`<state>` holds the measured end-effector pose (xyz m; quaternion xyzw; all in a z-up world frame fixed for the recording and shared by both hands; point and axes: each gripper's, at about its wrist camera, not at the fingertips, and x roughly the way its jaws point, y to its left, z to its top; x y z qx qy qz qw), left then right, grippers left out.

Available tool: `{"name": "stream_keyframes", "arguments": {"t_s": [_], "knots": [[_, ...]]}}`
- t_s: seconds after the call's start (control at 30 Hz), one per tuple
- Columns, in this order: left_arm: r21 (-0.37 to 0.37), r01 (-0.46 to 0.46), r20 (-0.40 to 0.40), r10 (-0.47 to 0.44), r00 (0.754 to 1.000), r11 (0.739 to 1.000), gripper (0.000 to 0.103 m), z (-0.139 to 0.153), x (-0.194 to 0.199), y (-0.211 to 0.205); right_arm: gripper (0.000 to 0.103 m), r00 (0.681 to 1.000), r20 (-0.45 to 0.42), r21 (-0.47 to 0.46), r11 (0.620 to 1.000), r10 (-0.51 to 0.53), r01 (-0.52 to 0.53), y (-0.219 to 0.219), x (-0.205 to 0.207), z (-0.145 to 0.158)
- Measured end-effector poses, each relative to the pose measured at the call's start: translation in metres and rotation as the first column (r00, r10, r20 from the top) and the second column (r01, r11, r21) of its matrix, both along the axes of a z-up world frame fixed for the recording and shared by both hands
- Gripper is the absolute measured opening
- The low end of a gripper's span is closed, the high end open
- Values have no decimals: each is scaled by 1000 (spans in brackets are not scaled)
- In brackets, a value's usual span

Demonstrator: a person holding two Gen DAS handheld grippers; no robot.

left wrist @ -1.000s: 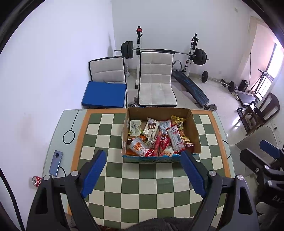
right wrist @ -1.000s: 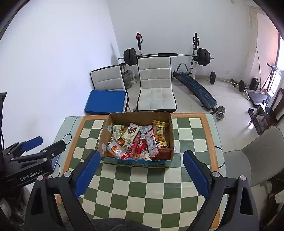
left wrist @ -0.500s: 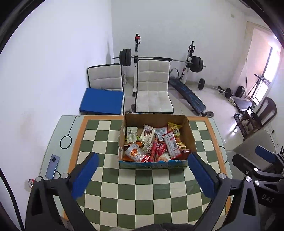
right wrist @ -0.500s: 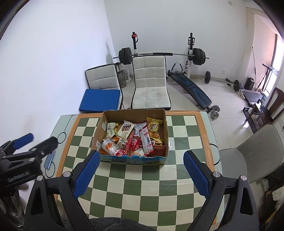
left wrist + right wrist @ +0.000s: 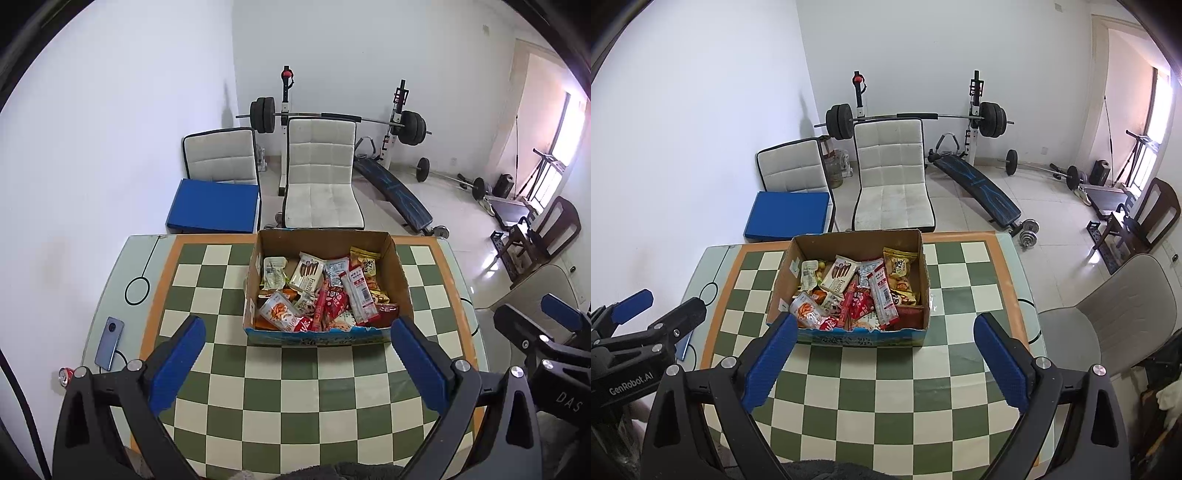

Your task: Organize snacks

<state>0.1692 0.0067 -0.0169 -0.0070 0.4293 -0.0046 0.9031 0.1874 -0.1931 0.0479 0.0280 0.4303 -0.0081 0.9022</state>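
Evidently, both the left tongs (image 5: 295, 345) and the right tongs (image 5: 884, 334) hung spread wide and empty above the checkered table (image 5: 295, 398), short of the cardboard box (image 5: 400, 273). Snack packets (image 5: 321, 295) lay jumbled inside the box, heaped together; whether they awaited sorting or had been gathered there could not be judged.

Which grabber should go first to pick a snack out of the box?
Probably the right gripper: its left finger already overlaps the near corner of the cardboard box. The left gripper hangs a bit farther back. Both are open and empty, so it is close.
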Motion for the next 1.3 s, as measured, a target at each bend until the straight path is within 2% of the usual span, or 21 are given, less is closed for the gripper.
{"name": "stream_keyframes", "arguments": {"t_s": [0.27,1.3], "knots": [[21,5,1,-5,1000,1000,103,-5,-1,-6,98,1000,7,-6,1000,-17,17,-5,-1,4],[21,10,-12,-10,1000,1000,103,-7,5,-1,99,999,12,-11,999,-41,41,-11,1,10]]}}
